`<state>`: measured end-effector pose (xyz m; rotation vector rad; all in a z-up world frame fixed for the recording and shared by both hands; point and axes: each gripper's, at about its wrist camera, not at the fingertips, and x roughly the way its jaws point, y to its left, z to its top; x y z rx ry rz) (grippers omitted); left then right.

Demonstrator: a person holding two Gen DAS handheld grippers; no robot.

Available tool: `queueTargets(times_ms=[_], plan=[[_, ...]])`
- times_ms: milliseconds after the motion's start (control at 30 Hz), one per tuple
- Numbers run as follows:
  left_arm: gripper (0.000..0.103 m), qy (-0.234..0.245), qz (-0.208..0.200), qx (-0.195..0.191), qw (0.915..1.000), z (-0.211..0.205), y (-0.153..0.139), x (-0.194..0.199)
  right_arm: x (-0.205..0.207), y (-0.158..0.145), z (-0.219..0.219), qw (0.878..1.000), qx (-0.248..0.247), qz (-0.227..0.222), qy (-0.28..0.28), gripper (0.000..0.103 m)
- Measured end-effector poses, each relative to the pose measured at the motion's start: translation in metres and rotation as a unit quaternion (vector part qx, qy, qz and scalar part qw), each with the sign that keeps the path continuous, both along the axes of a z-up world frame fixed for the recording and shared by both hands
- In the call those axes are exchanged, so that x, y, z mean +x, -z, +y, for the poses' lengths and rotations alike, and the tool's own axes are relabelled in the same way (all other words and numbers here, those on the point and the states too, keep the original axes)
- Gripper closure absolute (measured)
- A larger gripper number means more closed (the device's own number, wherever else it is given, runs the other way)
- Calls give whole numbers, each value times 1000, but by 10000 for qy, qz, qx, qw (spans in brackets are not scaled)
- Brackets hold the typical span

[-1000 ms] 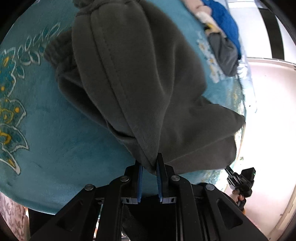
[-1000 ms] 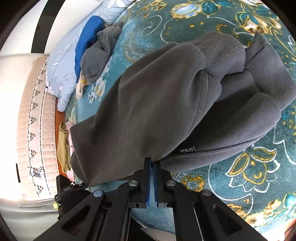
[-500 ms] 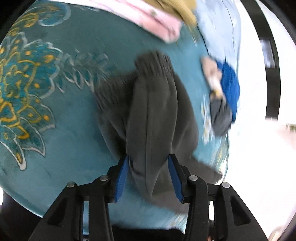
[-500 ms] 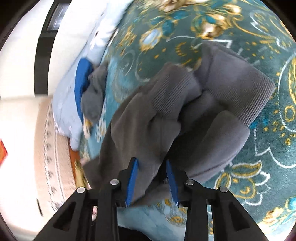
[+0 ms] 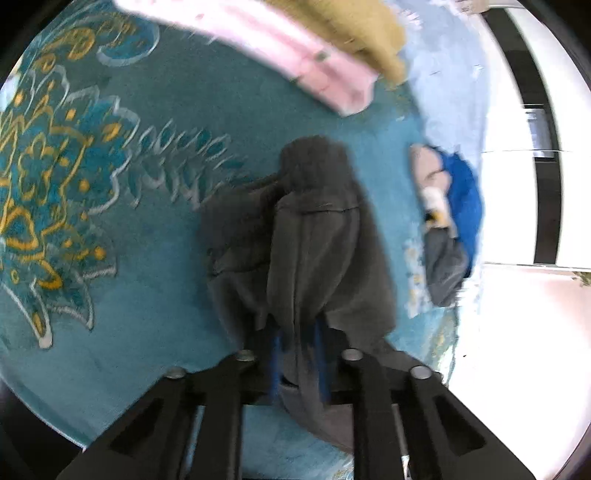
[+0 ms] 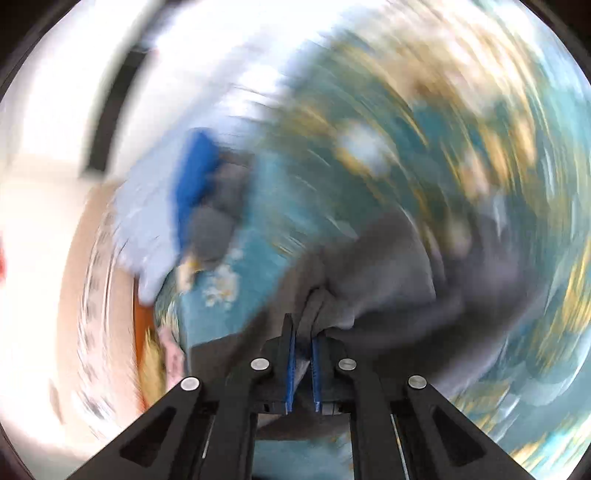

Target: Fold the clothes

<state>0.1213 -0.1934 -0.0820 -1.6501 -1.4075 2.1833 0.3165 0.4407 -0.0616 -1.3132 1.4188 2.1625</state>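
A dark grey fleece garment [image 5: 317, 236] lies bunched on a teal flowered bedspread [image 5: 147, 295]. In the left wrist view my left gripper [image 5: 297, 332] is at the garment's near edge, and its blue pads are pressed on a fold of the cloth. The right wrist view is heavily smeared by motion. There the right gripper [image 6: 303, 325] has its pads close together on a pinched ridge of the same grey garment [image 6: 388, 280], which spreads to the right over the bedspread [image 6: 258, 266].
A pink folded piece [image 5: 314, 70] and a mustard one [image 5: 351, 29] lie at the far side. A blue and grey heap of clothes [image 5: 461, 206] sits on pale blue bedding [image 5: 443, 92] at the right. The bed's edge runs just beyond it.
Both grippers held the garment a second ago and opened half a second ago. Now they have closed on it again lower down. The right gripper is swinging fast.
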Motion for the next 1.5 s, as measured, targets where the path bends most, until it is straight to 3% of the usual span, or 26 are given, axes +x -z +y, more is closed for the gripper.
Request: queueTargets(times_ms=[67, 133, 200, 333, 400, 467, 567, 600, 767, 1000, 1100, 1233, 1367, 1500], plan=[[93, 141, 524, 71, 9985, 3, -18, -2, 3, -13, -1, 9991, 366, 71, -198, 95], [93, 390, 747, 54, 9964, 9, -27, -4, 7, -27, -2, 9964, 731, 142, -395, 95], [93, 643, 336, -198, 9972, 19, -15, -8, 11, -35, -2, 9936, 992, 175, -520, 95], [93, 747, -769, -430, 9933, 24, 28, -7, 34, 23, 11, 9990, -24, -327, 307, 95], [93, 735, -775, -419, 9934, 23, 28, -6, 44, 47, 17, 9955, -440, -541, 643, 95], [94, 803, -637, -477, 9936, 24, 21, -7, 36, 34, 15, 9979, -167, -472, 419, 95], [94, 847, -101, -419, 9955, 24, 2, -7, 33, 10, 14, 9996, 153, 28, 233, 95], [94, 882, 12, -438, 9951, 24, -3, -7, 33, 8, 13, 9996, 225, 0, 154, 95], [94, 831, -620, -557, 9931, 21, 22, -3, 36, 39, 13, 9983, 94, -517, 242, 95], [94, 805, -666, -613, 9926, 14, 29, 4, 31, 49, 9, 9973, 24, -666, 310, 95], [90, 764, -747, -590, 9925, 12, 32, 4, 32, 48, 9, 9972, -18, -700, 271, 93], [74, 683, -911, -544, 9920, 5, 27, 13, 30, 37, 11, 9968, 104, -790, 26, 90], [60, 633, -1015, -622, 9909, 0, 31, 19, 34, 33, 12, 9953, 127, -959, -71, 78], [55, 578, -1102, -641, 9902, -5, 35, 24, 48, 29, 22, 9958, 73, -908, 59, 64]])
